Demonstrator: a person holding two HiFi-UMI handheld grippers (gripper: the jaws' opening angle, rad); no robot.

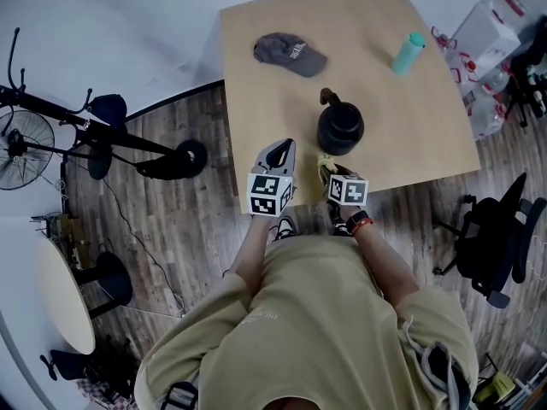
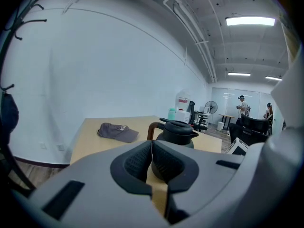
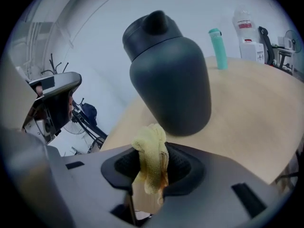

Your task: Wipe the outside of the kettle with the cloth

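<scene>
The kettle [image 1: 340,126] was set on the table [image 1: 427,118], toward its front edge; the cap [image 1: 289,54] was placed behind-left, the bottle [image 1: 408,53] behind-right.
</scene>
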